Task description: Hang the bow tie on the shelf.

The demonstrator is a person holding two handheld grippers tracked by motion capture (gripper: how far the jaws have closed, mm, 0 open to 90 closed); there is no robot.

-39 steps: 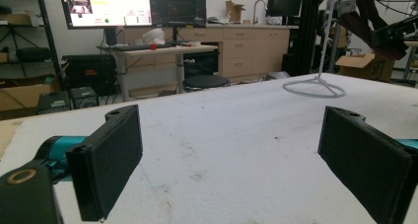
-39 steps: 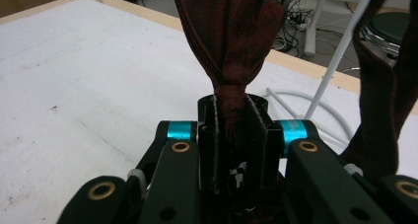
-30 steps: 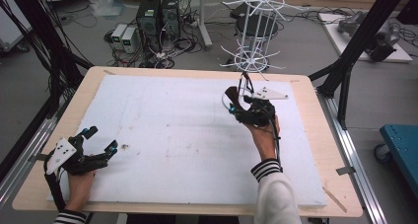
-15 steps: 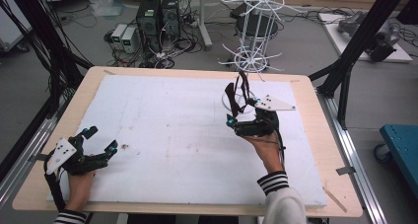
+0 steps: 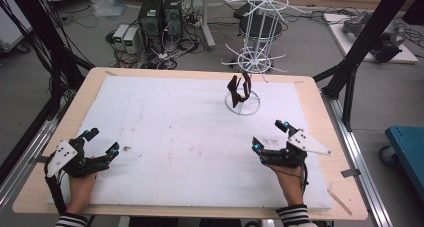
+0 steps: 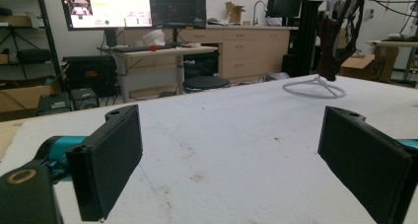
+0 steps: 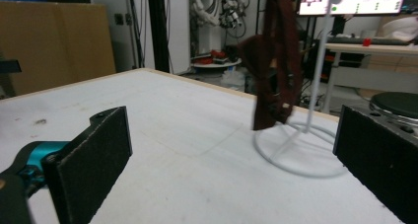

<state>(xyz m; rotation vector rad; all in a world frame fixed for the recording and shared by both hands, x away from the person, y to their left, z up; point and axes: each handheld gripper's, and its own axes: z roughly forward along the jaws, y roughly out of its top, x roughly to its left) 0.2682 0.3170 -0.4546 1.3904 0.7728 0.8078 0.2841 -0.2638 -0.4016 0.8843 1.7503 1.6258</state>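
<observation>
Your right tool point(image 5: 270, 136) stood with its jaws spread wide and nothing between them; they had just been opening, and the pads touched nothing but sat low over the white mat point(image 5: 170, 132) near the desk's point(image 5: 90, 87) right side. Your left tool point(image 5: 102, 142) was likewise wide open and empty, lying low at the near left corner of the mat, well apart from the right one. The dark brown strap point(image 5: 240, 89) hung from the white wire rack point(image 5: 250, 62) at the far side of the desk, its lower end dangling just above the rack's ring-shaped base point(image 5: 242, 107). In the right gripper view the strap point(image 7: 276, 61) hung ahead between your right tool's point(image 7: 236, 165) two black pads, clear of both, with the rack's thin pole point(image 7: 318, 71) just beside it. In the left gripper view the strap point(image 6: 335, 41) showed far off to the upper right, past the open pads of your left tool point(image 6: 246, 165). Nothing lay on the mat between either tool and the rack; a few small dark marks dotted the surface. Beyond the desk stood computer cases point(image 5: 160, 17) and cables on the floor. The rack's top was cut off in both gripper views, so how the strap was hooked there could not be made out.
</observation>
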